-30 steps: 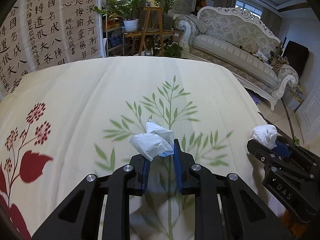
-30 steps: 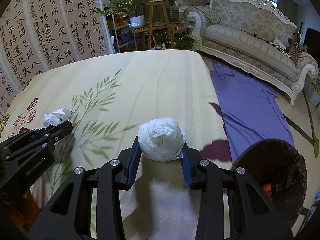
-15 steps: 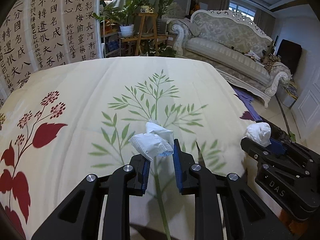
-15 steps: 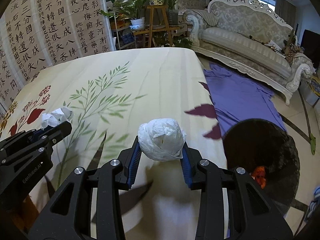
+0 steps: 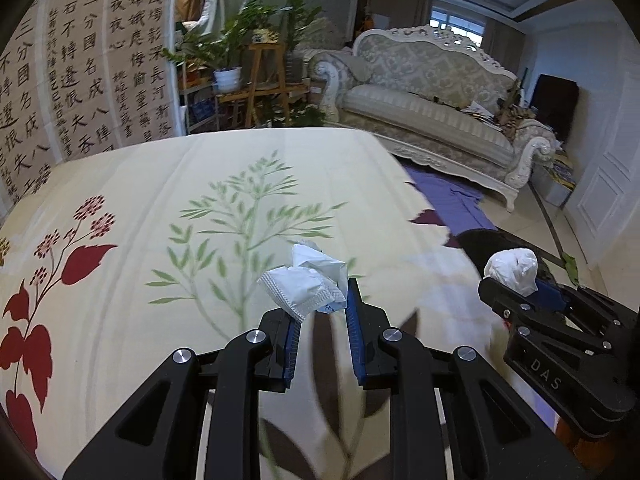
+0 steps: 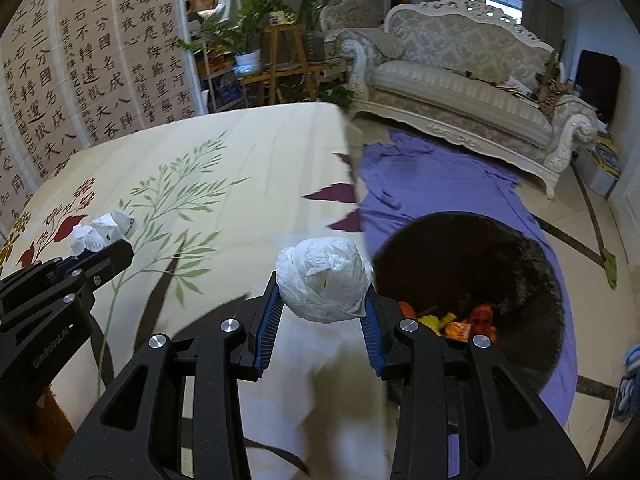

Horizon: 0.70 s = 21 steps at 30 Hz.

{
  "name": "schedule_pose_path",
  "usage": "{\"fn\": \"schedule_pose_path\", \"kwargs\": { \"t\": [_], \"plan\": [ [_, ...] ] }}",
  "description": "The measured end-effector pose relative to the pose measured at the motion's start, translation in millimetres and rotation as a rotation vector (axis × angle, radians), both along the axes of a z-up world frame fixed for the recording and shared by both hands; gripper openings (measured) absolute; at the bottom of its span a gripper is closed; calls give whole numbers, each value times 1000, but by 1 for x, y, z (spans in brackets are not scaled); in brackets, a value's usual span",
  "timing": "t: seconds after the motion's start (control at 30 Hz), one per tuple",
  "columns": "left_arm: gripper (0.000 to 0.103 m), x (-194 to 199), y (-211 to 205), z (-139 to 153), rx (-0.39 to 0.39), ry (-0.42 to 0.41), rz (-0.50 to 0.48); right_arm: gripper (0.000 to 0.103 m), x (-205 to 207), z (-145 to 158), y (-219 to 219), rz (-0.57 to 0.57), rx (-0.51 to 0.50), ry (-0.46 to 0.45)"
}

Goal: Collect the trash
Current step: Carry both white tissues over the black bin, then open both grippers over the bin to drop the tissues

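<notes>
I have a crumpled white wrapper [image 5: 306,282] pinched at the tip of the left gripper [image 5: 320,308], its jaws nearly closed on one corner so most of the paper sticks out ahead of them. In the right gripper [image 6: 322,312] sits a balled-up white plastic bag [image 6: 324,280], the jaws clamped on its two sides. Both pieces hang in the air above the floral bedsheet [image 5: 160,208], clear of the fabric.

The black bin [image 6: 480,264] stands on the floor just beside the bed's edge, on a purple cloth [image 6: 432,176], and it already holds orange and yellow scraps [image 6: 464,320] at the bottom. The bag's right edge overlaps the rim in my right view; I judge the right gripper close to a drop, the left one farther off over the bed.

So picking up is done for these two pieces; releasing both into the bin is left. I see no other litter on the visible stretch of sheet, though the near part of the bed is hidden.
</notes>
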<state>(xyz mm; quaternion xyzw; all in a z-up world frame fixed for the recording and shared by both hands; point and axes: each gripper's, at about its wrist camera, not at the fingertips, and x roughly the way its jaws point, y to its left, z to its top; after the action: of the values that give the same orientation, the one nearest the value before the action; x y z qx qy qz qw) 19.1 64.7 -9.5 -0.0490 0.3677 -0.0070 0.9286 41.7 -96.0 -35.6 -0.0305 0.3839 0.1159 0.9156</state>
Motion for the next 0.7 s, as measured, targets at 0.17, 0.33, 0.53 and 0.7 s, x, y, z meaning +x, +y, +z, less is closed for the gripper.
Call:
{"fn": "schedule_pose_path", "kwargs": {
  "t": [0.17, 0.33, 0.53, 0.7],
  "plan": [
    [22, 3, -29, 3, 5, -13, -63, 36, -2, 4, -28, -67, -3, -17],
    [22, 15, -65, 5, 18, -29, -137, 36, 2, 5, -64, -158, -20, -32],
    [22, 32, -103, 3, 33, -35, -209, 36, 11, 3, -99, -242, -31, -36],
    [22, 47, -128, -3, 46, -30, -242, 36, 21, -1, -120, -285, -23, -34]
  ]
}}
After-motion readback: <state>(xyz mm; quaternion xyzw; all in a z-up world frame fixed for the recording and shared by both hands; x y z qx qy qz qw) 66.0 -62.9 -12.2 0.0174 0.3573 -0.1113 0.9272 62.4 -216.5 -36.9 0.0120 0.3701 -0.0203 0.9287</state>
